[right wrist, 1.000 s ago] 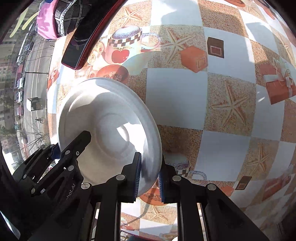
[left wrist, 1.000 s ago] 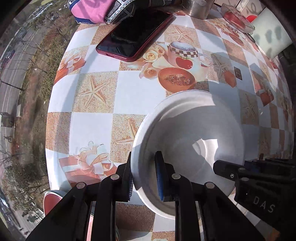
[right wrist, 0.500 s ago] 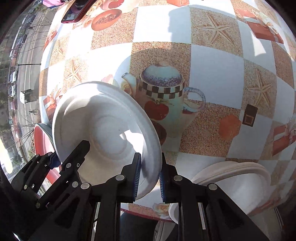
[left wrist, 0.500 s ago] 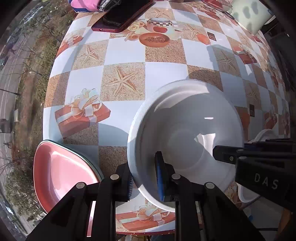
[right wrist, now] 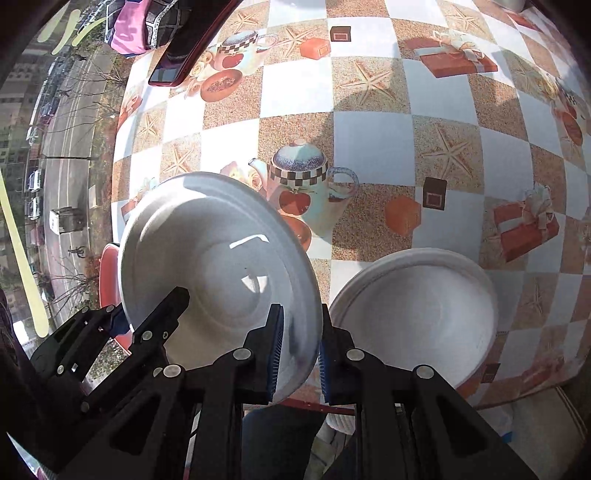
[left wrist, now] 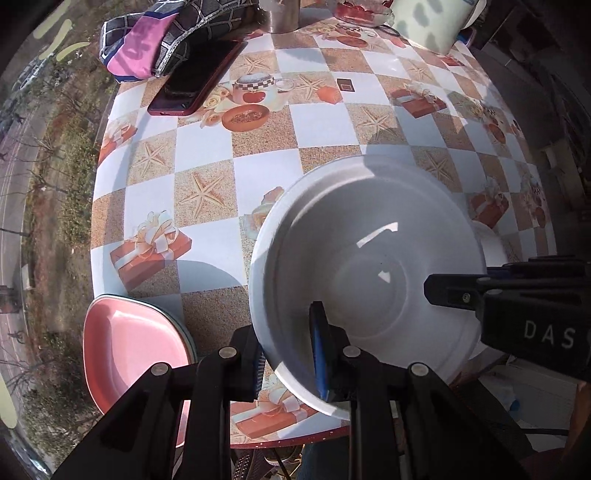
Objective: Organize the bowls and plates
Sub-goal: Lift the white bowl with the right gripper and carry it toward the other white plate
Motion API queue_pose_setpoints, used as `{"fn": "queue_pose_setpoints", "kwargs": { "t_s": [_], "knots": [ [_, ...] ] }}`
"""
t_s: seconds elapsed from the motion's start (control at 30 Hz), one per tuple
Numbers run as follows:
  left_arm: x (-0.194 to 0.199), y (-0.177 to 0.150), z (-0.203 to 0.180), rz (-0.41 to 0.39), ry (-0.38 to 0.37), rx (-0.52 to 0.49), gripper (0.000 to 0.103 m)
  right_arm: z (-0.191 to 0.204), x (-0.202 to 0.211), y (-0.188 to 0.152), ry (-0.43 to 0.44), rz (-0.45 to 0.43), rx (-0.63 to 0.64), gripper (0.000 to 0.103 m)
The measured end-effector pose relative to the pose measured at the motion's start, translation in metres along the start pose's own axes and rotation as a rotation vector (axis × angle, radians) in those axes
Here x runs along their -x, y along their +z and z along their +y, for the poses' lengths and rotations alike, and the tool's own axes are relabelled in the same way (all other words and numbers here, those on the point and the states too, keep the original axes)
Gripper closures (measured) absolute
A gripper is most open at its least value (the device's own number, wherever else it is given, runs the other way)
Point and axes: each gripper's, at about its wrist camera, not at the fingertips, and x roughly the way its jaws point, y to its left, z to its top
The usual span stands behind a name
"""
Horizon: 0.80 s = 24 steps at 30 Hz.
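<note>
Both grippers hold one white plate (left wrist: pixel 369 236) above the table's near edge. My left gripper (left wrist: pixel 286 354) is shut on its near-left rim. My right gripper (right wrist: pixel 297 350) is shut on its right rim; the plate (right wrist: pixel 214 258) tilts in that view. The right gripper's body shows at the right of the left wrist view (left wrist: pixel 517 306). A second white plate (right wrist: pixel 417 310) lies on the table to the right, partly under the held one. A pink plate (left wrist: pixel 129 343) on a stack sits at the table's near-left edge.
The patterned round table (left wrist: pixel 266 170) carries a red phone (left wrist: pixel 195 81), a pink and checked cloth (left wrist: pixel 162 44), a metal cup (left wrist: pixel 280 14) and a white mug (left wrist: pixel 432 22) at the far side. The table edge and the floor lie just below the grippers.
Both grippers have carried the white plate back from the table's far side toward the near edge. The pink plate and the second white plate have come into view.
</note>
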Motion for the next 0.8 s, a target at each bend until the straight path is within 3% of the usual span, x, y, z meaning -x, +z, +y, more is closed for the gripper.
{"fn": "queue_pose_setpoints", "kwargs": {
  "t_s": [0.17, 0.23, 0.47, 0.8],
  "knots": [
    [0.009, 0.004, -0.042, -0.025, -0.022, -0.121, 0.081, -0.027, 0.017, -0.019, -0.005, -0.023, -0.048, 0.083],
    [0.010, 0.007, -0.057, -0.031, -0.030, -0.168, 0.081, -0.041, 0.035, -0.009, -0.015, -0.030, -0.080, 0.083],
    [0.006, 0.011, -0.102, -0.015, -0.080, -0.314, 0.081, -0.085, 0.044, -0.035, -0.013, -0.037, -0.215, 0.083],
    [-0.020, 0.005, -0.135, 0.058, -0.094, -0.400, 0.081, -0.122, 0.034, -0.051, -0.038, -0.030, -0.310, 0.083]
  ]
}}
